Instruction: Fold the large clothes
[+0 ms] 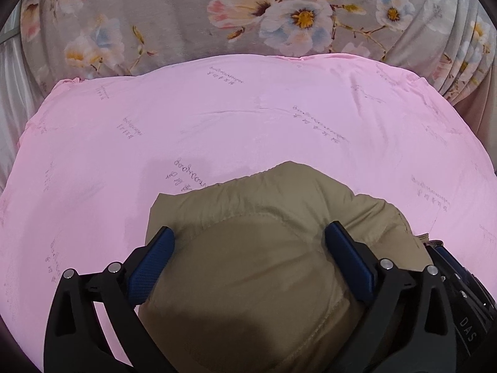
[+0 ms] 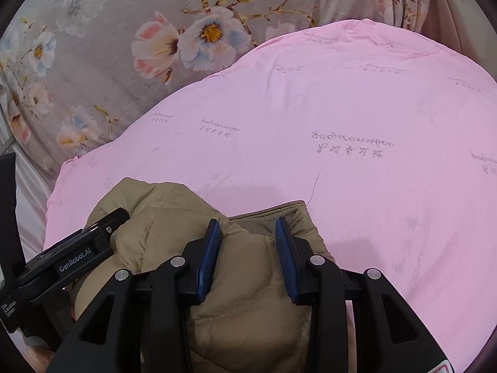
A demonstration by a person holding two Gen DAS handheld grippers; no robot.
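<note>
A tan quilted puffer jacket (image 1: pixel 248 267) lies bundled on a pink printed sheet (image 1: pixel 248 118). My left gripper (image 1: pixel 250 236) is open wide, its blue pads on either side of a puffy jacket panel. In the right wrist view the same jacket (image 2: pixel 245 298) fills the lower middle on the pink sheet (image 2: pixel 357 118). My right gripper (image 2: pixel 248 227) is open, its jaws partly closed around a fold of the jacket near its ribbed edge. The left gripper body (image 2: pixel 68 264) shows at the left of that view, and the right gripper body (image 1: pixel 466 298) at the left wrist view's lower right.
A grey floral bedspread (image 1: pixel 174 15) lies beyond the pink sheet and hangs in folds at the right (image 1: pixel 466 56). It also shows in the right wrist view (image 2: pixel 93 46). A pale sheet edge (image 1: pixel 9 80) is at the far left.
</note>
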